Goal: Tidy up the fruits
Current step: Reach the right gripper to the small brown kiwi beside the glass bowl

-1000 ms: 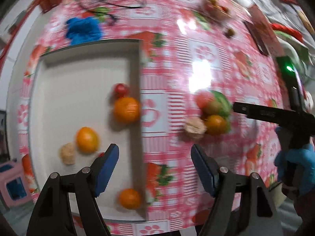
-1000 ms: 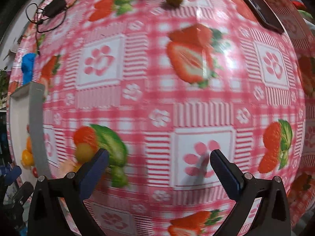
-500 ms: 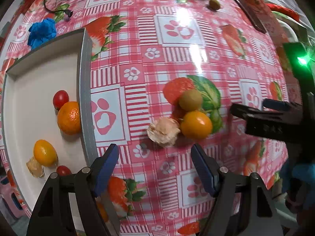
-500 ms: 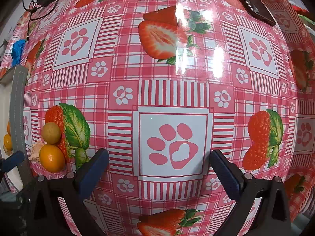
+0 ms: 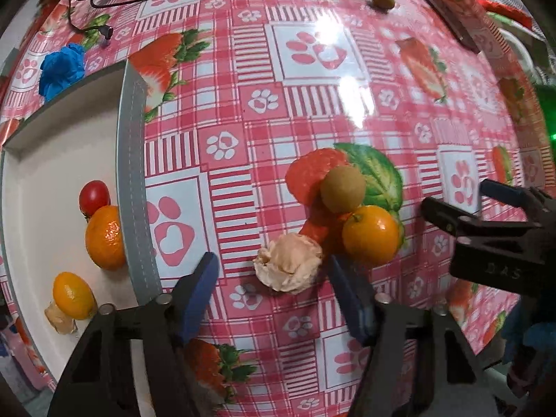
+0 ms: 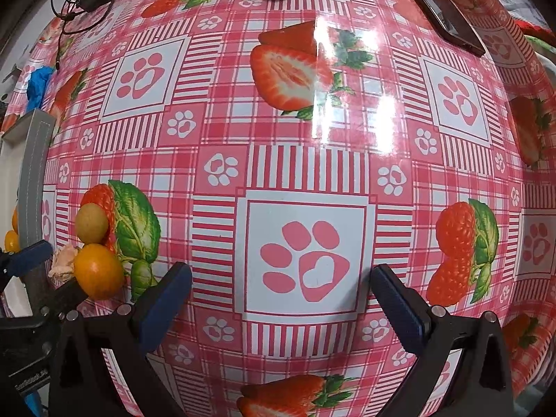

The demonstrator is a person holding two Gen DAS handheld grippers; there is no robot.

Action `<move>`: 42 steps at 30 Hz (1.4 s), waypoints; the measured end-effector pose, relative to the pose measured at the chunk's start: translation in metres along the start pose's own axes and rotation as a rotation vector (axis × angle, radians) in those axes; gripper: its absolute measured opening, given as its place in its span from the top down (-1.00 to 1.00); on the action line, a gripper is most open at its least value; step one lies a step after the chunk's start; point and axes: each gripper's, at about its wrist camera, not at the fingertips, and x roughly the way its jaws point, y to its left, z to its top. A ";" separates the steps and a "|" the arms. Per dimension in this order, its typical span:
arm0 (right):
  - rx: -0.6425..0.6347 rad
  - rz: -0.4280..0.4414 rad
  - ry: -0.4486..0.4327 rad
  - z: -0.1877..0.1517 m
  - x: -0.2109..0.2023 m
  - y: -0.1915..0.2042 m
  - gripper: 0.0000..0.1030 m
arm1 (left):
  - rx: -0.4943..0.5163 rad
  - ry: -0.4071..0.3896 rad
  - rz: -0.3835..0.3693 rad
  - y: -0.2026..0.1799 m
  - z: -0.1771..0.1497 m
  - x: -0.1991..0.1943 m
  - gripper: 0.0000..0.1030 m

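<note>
The left claw is being held released, its jaws spread wide, with nothing grasped. A pale husk fruit is lying just ahead, between the jaws, on the tablecloth. An orange is touching it ahead and to the right, and a brown fruit is sitting just beyond. The husk is being judged light, papery and easily crushed, so a gentle grip across its widest part is advised. The orange is being judged firm, smooth and prone to rolling. To the left a tray is holding more fruit.

The right claw is also being kept spread and empty over the cloth. The glossy cloth is being judged slippery. Room around the cluster is tight on the right.
</note>
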 end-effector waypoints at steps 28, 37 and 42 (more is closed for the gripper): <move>0.010 0.104 -0.203 0.159 -0.041 -0.023 -0.87 | -0.048 0.090 0.080 -0.021 0.008 0.024 -0.83; -0.028 0.120 -0.189 0.187 -0.019 -0.012 -0.45 | -0.064 0.088 0.081 -0.023 0.013 0.037 -0.97; -0.070 0.123 -0.187 0.196 -0.015 -0.001 0.47 | -0.072 0.081 0.084 -0.021 0.013 0.040 -0.97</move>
